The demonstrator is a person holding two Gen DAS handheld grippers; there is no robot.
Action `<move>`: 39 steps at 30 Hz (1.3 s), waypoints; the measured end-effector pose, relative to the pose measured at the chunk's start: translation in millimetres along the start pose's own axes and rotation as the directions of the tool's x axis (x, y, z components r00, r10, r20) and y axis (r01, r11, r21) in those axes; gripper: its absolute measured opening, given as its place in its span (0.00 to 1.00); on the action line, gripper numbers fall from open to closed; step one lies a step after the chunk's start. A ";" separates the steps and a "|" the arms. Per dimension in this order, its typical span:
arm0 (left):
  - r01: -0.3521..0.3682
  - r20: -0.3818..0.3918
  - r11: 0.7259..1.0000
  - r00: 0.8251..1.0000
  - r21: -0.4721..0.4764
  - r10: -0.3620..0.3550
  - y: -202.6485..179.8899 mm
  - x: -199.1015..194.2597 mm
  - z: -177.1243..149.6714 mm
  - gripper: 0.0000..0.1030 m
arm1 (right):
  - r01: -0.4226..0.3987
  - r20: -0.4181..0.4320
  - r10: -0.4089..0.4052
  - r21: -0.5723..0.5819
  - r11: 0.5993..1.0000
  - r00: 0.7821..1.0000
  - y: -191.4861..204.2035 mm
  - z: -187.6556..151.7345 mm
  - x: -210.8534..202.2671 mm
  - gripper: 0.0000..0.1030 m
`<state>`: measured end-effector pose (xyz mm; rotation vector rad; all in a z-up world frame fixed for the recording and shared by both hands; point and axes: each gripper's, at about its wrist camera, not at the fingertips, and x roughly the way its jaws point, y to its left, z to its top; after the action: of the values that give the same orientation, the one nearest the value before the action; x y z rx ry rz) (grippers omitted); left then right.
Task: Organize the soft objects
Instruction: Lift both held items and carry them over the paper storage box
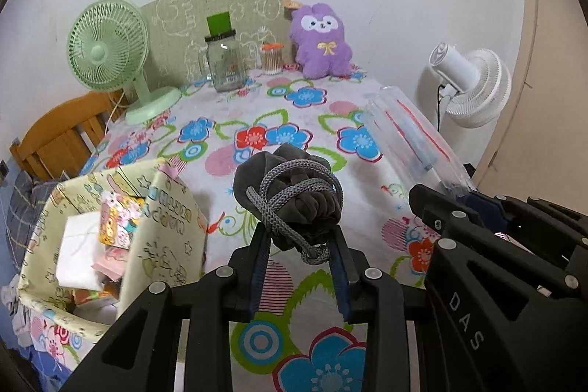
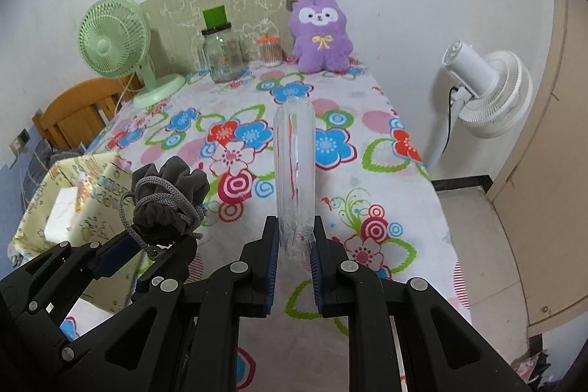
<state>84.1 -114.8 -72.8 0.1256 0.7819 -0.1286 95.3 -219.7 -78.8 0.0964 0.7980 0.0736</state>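
Grey cloth bundle (image 1: 290, 193), bound in woven cord, sits pinched between the left gripper (image 1: 299, 241) fingers, held above the floral counter (image 1: 228, 105). The right gripper (image 2: 294, 241) fingers are pressed on the end of a clear plastic sleeve (image 2: 294, 164). The slick sleeve may slip or buckle; the cord's loose loop could snag a finger on release. A patterned fabric bin (image 1: 161, 208) stands left. Beyond are a glass jar (image 1: 224, 65), purple plush (image 1: 319, 39), green fan (image 1: 106, 46), white fan (image 2: 488, 90) and bare wall.
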 end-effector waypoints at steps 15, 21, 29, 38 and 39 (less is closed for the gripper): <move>0.037 0.083 0.999 0.996 0.040 -0.041 4.3 -51.4 11.4 0.30 | 0.024 0.074 -0.024 -0.002 1.000 0.997 11.5 10.5 -52.0 0.18; 0.034 0.115 0.998 0.993 0.045 -0.039 9.8 -67.0 16.3 0.30 | 0.023 0.108 -0.022 -0.011 1.000 0.994 19.6 15.8 -70.9 0.18; 0.030 0.150 0.998 0.988 0.050 -0.037 20.6 -84.5 18.9 0.30 | 0.023 0.144 -0.021 -0.015 1.000 0.989 31.8 19.7 -90.7 0.18; 0.036 0.171 0.998 0.984 0.050 -0.044 39.4 -94.0 18.2 0.30 | 0.012 0.164 -0.007 -0.030 0.999 0.986 51.3 23.9 -96.3 0.18; 0.035 0.173 0.998 0.984 0.052 -0.044 41.7 -94.5 18.6 0.30 | 0.010 0.165 -0.005 -0.031 0.999 0.986 52.5 23.9 -96.2 0.18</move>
<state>37.3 -70.2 9.9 0.1432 0.6066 -0.1938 43.9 -178.8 12.2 0.0686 0.6318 0.0702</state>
